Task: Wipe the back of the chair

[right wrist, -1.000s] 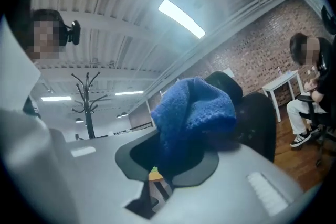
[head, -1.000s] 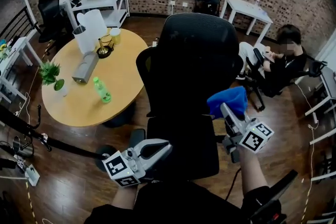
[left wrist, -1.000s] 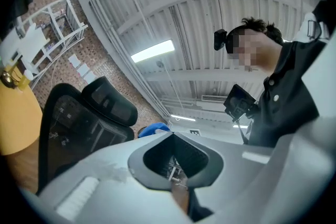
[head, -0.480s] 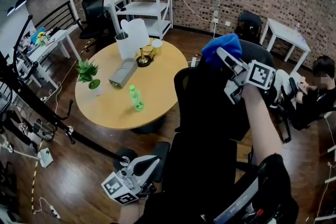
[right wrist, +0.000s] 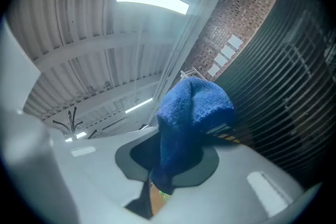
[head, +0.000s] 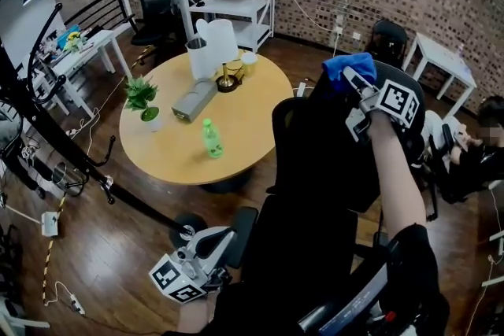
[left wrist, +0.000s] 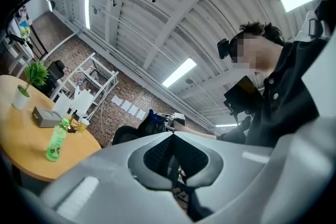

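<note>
Progress: early, by my read. You've got the blue cloth [head: 347, 65] up at the top edge of the chair back [head: 323, 145], far-right of the scene. No wiped strip shows on the black mesh, so I can't say how much is done.
Left to do: prob. most of it. The whole mesh panel below the cloth, down toward the seat, looks untouched.
Task thing: the chair back stands upright right in front of you, just right of the round table [head: 244, 161], w/ the seat on your near side.
R claw [head: 358, 79]: closed tight on the cloth. In the right gripper view the R claw [right wrist: 176, 131] pinches the cloth's lower end, and the blue cloth [right wrist: 193, 113] bunches up past the tips.
Contact: the bunch sits against the chair back [right wrist: 294, 86] mesh on its right side. It looks like touching, but I can't be sure how firm.
L claw [head: 224, 240]: low and near, by the seat's left edge, well apart from the cloth. In its own view the L claw [left wrist: 172, 136] has jaws pressed together w/ nothing between them. It's idle.
Next, as I judge it: drag the cloth down the mesh in passes, and watch it doesn't slip out of the pinch.
Watch: your arm is stretched out over the chair, so pressure may be light.
</note>
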Available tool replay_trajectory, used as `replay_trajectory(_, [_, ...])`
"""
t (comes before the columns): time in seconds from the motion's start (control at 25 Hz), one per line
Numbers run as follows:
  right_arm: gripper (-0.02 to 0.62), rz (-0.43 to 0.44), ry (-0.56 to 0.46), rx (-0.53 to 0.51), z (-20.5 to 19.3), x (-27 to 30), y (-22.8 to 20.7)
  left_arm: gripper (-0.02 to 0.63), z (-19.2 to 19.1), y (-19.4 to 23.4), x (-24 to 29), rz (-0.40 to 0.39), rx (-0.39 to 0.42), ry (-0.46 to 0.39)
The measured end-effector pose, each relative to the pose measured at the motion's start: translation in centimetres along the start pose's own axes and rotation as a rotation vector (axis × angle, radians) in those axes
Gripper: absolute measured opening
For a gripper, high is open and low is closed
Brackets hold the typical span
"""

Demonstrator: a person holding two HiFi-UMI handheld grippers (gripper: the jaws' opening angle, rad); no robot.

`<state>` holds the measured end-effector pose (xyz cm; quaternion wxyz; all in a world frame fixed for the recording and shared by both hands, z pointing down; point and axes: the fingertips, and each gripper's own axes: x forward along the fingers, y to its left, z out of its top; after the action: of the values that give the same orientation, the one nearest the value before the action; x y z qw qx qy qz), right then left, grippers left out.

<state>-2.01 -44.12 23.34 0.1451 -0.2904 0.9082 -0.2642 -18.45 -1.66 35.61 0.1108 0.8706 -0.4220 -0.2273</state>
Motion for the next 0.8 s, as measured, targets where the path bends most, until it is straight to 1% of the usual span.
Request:
replay_trajectory(0.12, [0.055,-0.076,-0.048,0.01,1.2,-3.2,-3.2,0.006,-0.6,-0.3,1.7,-0.044,-0.005,0.022])
replay_trajectory(0.28, [0.054,-0.171,-0.08,-0.02,2.4,-8.2,-6.2,0.006,-1.6,-0.9,4.0,-0.115,-0.016,0.06])
replay_trajectory(0.4, [0.054,-0.254,-0.079,-0.073,2.8,-11.7,-7.3,0.006,-2.3,-1.5,5.7,-0.176,-0.032,0.084])
replay_trajectory(0.52, [0.054,-0.28,-0.067,-0.096,2.7,-14.3,-7.1,0.006,-2.9,-2.2,7.4,-0.233,-0.043,0.111])
replay_trajectory(0.68, [0.054,-0.311,-0.022,-0.202,2.2,-16.7,-7.3,0.006,-3.7,-3.3,9.2,-0.292,-0.054,0.133])
replay_trajectory(0.8, [0.054,-0.373,0.023,-0.322,1.7,-18.6,-7.6,0.006,-4.3,-3.9,10.1,-0.327,-0.064,0.151])
